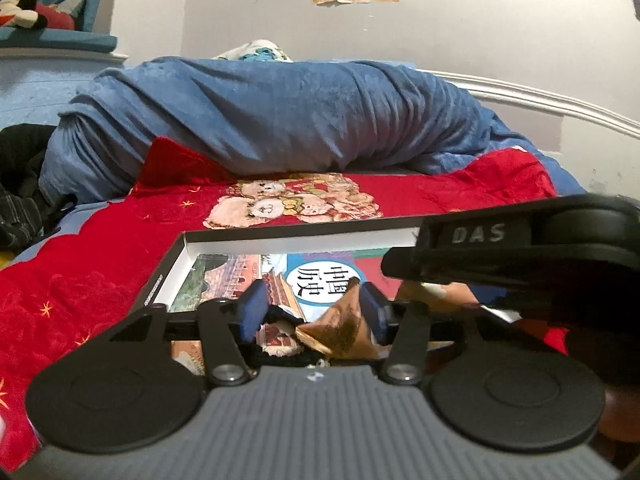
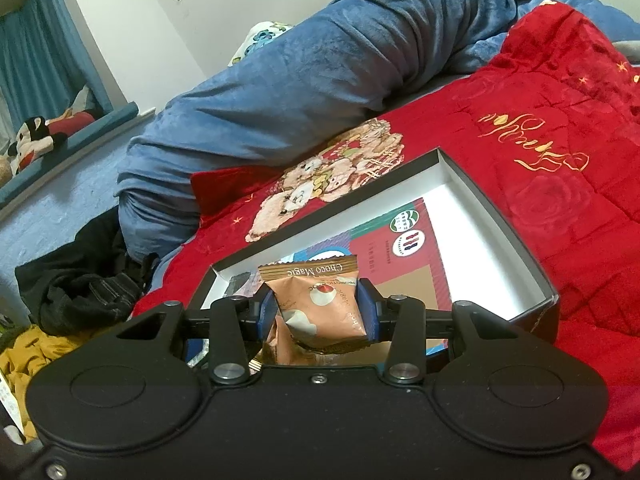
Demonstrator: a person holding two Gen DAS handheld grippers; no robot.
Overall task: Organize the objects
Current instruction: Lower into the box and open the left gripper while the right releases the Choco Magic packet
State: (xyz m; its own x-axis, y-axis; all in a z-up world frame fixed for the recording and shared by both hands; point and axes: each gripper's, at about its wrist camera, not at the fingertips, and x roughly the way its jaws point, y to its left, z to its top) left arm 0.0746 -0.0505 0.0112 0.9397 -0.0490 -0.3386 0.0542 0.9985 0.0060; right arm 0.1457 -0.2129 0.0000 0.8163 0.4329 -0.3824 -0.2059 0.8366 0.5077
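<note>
Behind the right tool point(image 2: 318, 312), the snack packet point(image 2: 320, 304) hides the box point(image 2: 500, 216) floor.

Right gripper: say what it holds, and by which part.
The right gripper holds a Choco Magic packet, pinched across its sides at mid-height, over the open box.

Soft indoor light is filling both views evenly; colours are looking saturated and slightly noisy. The box point(image 2: 460, 184) beyond the right gripper point(image 2: 318, 312) is glowing white along its inner wall; fisheye bending is curving the headboard rail point(image 1: 520, 96) far beyond the left gripper point(image 1: 312, 308); the nearest black housings are blurring softly.
</note>
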